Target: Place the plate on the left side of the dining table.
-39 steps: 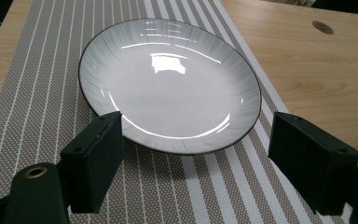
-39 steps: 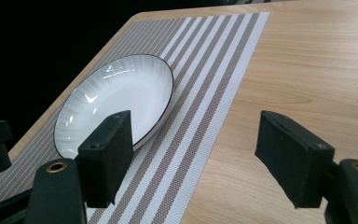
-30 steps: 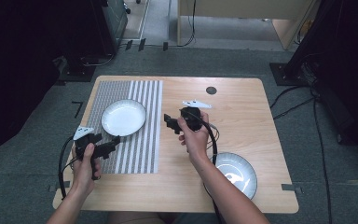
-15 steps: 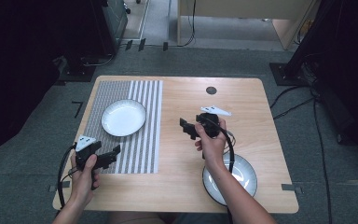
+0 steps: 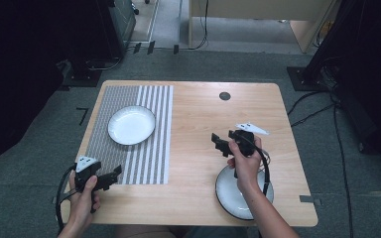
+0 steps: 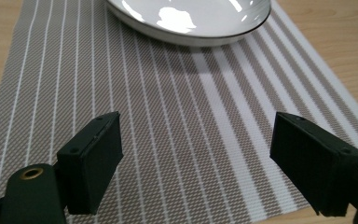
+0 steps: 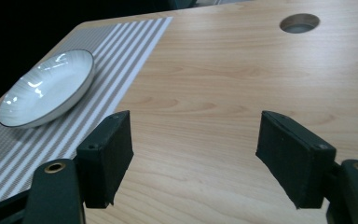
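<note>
High view: left gripper [image 5: 113, 174] at placemat [image 5: 129, 158] edge, jaws spread.

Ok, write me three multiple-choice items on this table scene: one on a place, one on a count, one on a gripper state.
1. Where does the plate nearest the person lie?
A. on the striped placemat
B. on bare wood at the table's near right edge
C. over the round hole

2. How many plates are on the table?
A. one
B. two
C. three

3. How do the left hand-held gripper's jaws stand?
A. shut on a plate
B. shut on nothing
C. open, holding nothing

Answers:
1 B: the near plate sits on wood, under the right forearm.
2 B: the other plate rests on the placemat.
3 C: the left hand-held gripper shows mat between its jaws.
</note>
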The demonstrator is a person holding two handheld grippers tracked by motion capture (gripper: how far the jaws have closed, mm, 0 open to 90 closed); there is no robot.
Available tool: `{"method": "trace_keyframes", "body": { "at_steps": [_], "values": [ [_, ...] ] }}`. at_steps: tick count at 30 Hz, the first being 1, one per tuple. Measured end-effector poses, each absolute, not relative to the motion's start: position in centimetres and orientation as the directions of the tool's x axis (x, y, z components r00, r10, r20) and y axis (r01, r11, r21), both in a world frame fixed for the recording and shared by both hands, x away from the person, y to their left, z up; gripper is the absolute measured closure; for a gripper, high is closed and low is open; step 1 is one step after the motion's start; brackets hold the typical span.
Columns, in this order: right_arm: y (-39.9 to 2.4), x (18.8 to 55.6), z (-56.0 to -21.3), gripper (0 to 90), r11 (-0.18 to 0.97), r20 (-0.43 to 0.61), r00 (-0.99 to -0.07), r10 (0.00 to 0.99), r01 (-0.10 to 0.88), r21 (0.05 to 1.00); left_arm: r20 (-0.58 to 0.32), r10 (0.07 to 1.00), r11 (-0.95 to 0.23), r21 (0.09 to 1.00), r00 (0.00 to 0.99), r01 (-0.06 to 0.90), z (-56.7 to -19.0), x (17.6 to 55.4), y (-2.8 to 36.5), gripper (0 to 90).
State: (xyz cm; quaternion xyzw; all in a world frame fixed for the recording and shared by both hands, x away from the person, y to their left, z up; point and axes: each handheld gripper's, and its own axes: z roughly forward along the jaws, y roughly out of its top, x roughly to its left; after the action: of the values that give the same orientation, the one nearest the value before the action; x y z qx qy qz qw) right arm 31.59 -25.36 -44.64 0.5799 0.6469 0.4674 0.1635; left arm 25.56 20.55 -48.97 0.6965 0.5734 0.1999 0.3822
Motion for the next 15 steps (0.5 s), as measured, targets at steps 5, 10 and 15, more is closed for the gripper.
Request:
{"method": "trace_keyframes", "body": {
  "at_steps": [5, 10, 15],
  "values": [
    [-27.2, 30.6, -45.4, 26.9, -0.129, 0.335, -0.246, 0.910, 0.599, 0.790, -0.148, 0.955, -0.060, 0.752, 0.257, 0.656, -49.9, 25.1, 21.5, 15.3],
    [-28.9, 29.6, -46.1, 26.9, -0.153, 0.343, -0.219, 0.913, 0.597, 0.788, -0.132, 0.959, -0.074, 0.740, 0.252, 0.669, -50.6, 24.9, 22.3, 14.6],
    [-30.4, 28.7, -46.6, 26.8, -0.158, 0.332, -0.197, 0.923, 0.593, 0.789, -0.106, 0.965, -0.085, 0.737, 0.238, 0.671, -50.9, 24.7, 22.9, 14.5]
  ]
}}
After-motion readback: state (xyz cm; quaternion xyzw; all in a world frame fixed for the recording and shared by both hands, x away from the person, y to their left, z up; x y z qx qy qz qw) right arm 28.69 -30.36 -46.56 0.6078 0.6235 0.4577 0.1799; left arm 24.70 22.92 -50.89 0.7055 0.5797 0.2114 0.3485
